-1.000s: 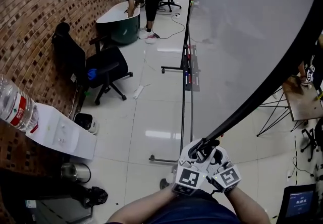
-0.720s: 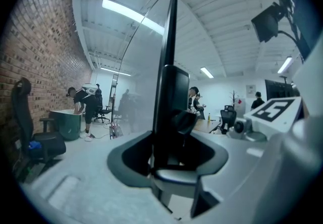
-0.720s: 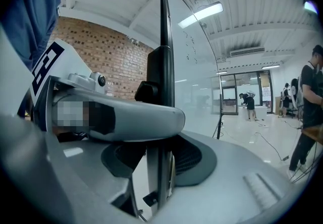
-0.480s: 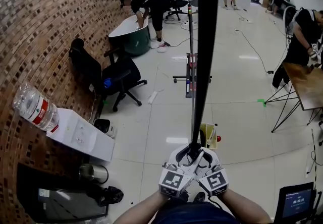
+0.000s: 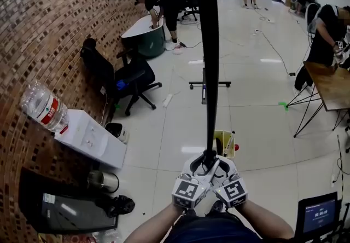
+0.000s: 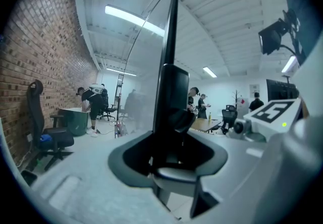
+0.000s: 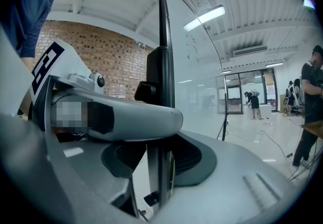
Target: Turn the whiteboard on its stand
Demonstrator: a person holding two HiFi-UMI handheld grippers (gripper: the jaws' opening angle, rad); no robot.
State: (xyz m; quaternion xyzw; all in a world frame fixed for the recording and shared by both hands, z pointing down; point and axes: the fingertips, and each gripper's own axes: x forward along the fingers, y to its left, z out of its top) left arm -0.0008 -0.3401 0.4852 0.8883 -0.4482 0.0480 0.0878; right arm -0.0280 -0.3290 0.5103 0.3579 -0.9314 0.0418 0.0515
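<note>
We hold the whiteboard (image 5: 208, 45) by its near edge, with both tools side by side. The left tongs (image 5: 201, 163) have just been closing and pinch that edge, and the right tongs (image 5: 217, 164) pinch it too. The board stands edge-on to us above its stand (image 5: 204, 84). We judge the turn about half done, with the rest of the swing still to make.

left tongs (image 5: 203, 162) just tightened, right tongs (image 5: 217, 162) gripping edge-on whiteboard (image 5: 208, 45)

Brick wall (image 5: 54, 17), left. Water dispenser (image 5: 90, 140) bearing bottle (image 5: 44, 108); black chair (image 5: 128, 80); metal flask (image 5: 103, 180); wooden counter (image 5: 331, 86), right; lit screen (image 5: 320, 214).
</note>
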